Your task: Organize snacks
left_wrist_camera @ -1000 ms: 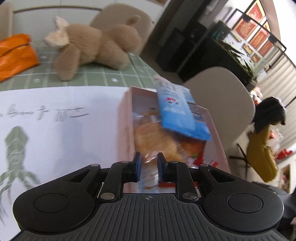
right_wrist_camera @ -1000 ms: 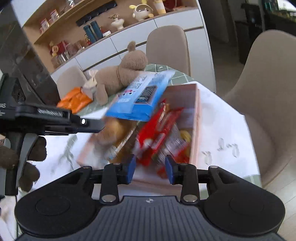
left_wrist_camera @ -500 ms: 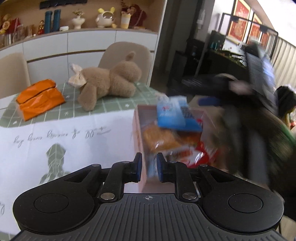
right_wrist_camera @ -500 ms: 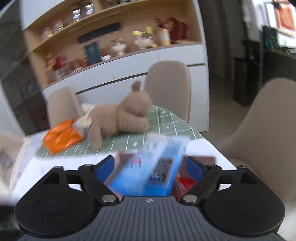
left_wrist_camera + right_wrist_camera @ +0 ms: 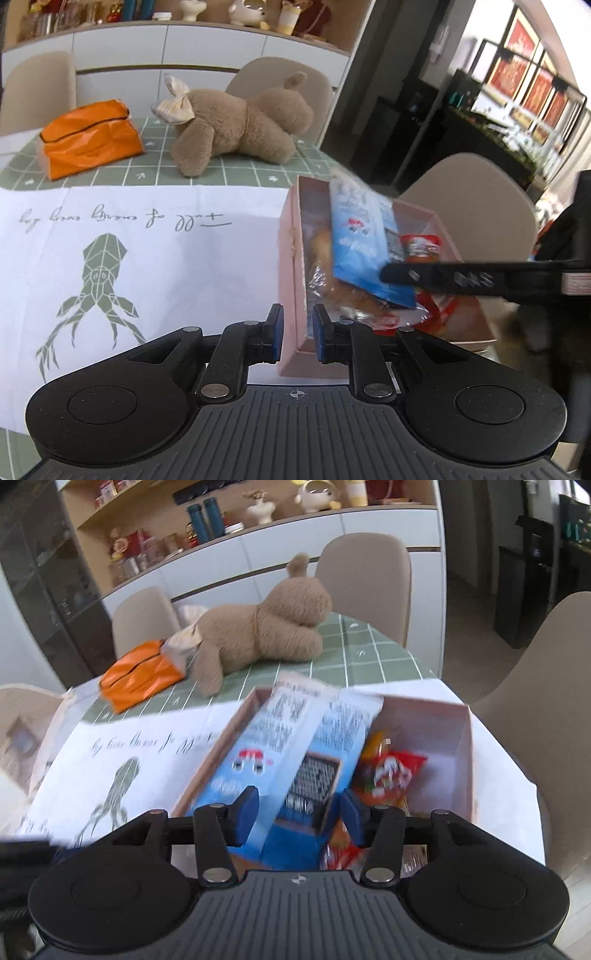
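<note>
A pink cardboard box [image 5: 290, 258] [image 5: 463, 746] stands on the table's right side with several snacks in it. A blue snack packet [image 5: 364, 243] [image 5: 288, 746] lies tilted on top of a clear-wrapped pastry [image 5: 328, 280] and red packets [image 5: 391, 771]. My left gripper [image 5: 297, 334] is shut on the box's near left wall. My right gripper [image 5: 299, 812] is open just above the blue packet's near end, its fingers on either side; it also shows in the left wrist view [image 5: 443, 277] as a dark bar over the box.
A brown plush toy [image 5: 240, 122] [image 5: 258, 627] and an orange bag [image 5: 90, 138] [image 5: 138, 674] lie on the green checked tablecloth at the back. A white printed paper [image 5: 129, 240] covers the near table. Beige chairs [image 5: 364, 576] stand around the table; the table edge runs right of the box.
My right gripper has opened wide and come over the box onto the blue packet. My left gripper stays shut on the box wall; its view has pulled back and up.
</note>
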Demonstrator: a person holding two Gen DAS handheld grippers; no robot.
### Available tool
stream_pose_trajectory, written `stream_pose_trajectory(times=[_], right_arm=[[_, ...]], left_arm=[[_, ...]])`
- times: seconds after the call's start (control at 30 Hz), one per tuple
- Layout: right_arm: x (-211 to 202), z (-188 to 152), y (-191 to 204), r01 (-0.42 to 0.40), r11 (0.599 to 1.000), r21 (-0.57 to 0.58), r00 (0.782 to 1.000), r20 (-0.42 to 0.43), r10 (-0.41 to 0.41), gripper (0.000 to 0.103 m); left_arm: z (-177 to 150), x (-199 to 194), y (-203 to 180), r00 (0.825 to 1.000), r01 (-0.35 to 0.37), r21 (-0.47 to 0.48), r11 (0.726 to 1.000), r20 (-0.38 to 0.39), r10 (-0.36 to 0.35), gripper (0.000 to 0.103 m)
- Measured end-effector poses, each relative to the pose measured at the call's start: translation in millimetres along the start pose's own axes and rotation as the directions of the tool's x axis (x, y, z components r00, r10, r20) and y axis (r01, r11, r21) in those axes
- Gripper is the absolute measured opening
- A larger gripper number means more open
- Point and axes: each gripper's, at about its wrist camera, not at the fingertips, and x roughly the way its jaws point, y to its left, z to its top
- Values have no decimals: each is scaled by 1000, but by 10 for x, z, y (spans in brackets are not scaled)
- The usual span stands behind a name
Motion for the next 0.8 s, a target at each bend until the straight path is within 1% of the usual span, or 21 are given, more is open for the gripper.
stream_pose_trajectory(times=[0.07, 0.13, 0.17, 0.23, 0.3, 0.33, 0.37, 0.47, 0.5, 0.53, 0.57, 0.6, 0.63, 0.67, 0.73, 0.77, 0.8], right_arm=[[-63, -59, 0, 3, 1000, -6, 999, -44, -3, 49], [-127, -108, -20, 4, 1000, -8, 998, -57, -5, 48], [-198, -123, -15, 0, 1000, -12, 999, -45, -1, 48], [-348, -105, 15, -14, 999, -43, 1000, 19, 15, 52], [-423, 8, 43, -22, 999, -39, 996, 84, 25, 77], [-418, 87, 52, -25, 1000, -18, 993, 113, 27, 80], [-375, 176, 61, -19, 1000, 10, 990, 141, 17, 81], [-93, 406, 114, 58, 997, 50, 979, 191, -67, 81], [58, 467, 136, 86, 996, 37, 977, 191, -91, 79], [190, 505, 146, 101, 995, 18, 979, 173, -103, 75], [307, 512, 150, 103, 995, 0, 985, 136, -102, 62], [408, 494, 147, 80, 997, -12, 994, 80, -79, 54], [464, 434, 129, 38, 999, -7, 999, 29, -38, 54], [434, 333, 132, 28, 999, -21, 999, 39, -28, 54], [307, 146, 192, 32, 993, -112, 998, 66, -25, 54], [248, 90, 202, 32, 990, -139, 997, 71, -22, 54], [183, 37, 213, 35, 985, -166, 997, 80, -22, 57]], left_arm=[[-3, 12, 0, 1000, -1, -10, 1000, -3, 1, 19], [4, -11, 6, 1000, -1, -12, 1000, 7, 1, 19], [10, -28, 10, 1000, -1, -11, 1000, 14, 1, 19], [27, -42, 6, 1000, -7, -11, 1000, 17, 7, 19], [53, -34, -14, 1000, -21, -6, 1000, 12, 21, 19], [67, -30, -34, 999, -32, 2, 999, 9, 32, 19], [84, -23, -50, 999, -39, 9, 999, 6, 39, 19], [125, -17, -79, 998, -57, 30, 998, -7, 57, 19], [134, -15, -78, 998, -62, 34, 998, -13, 62, 19], [141, -16, -73, 998, -66, 37, 997, -19, 67, 19], [144, -16, -66, 997, -68, 38, 997, -22, 69, 19], [145, -15, -56, 997, -67, 37, 997, -23, 68, 19], [147, -11, -50, 997, -67, 36, 997, -23, 68, 19], [147, 2, -48, 997, -70, 37, 997, -23, 70, 19], [145, 58, -61, 996, -77, 38, 996, -34, 78, 18], [142, 77, -74, 996, -86, 40, 995, -35, 88, 18], [139, 98, -92, 994, -96, 51, 994, -37, 98, 18]])
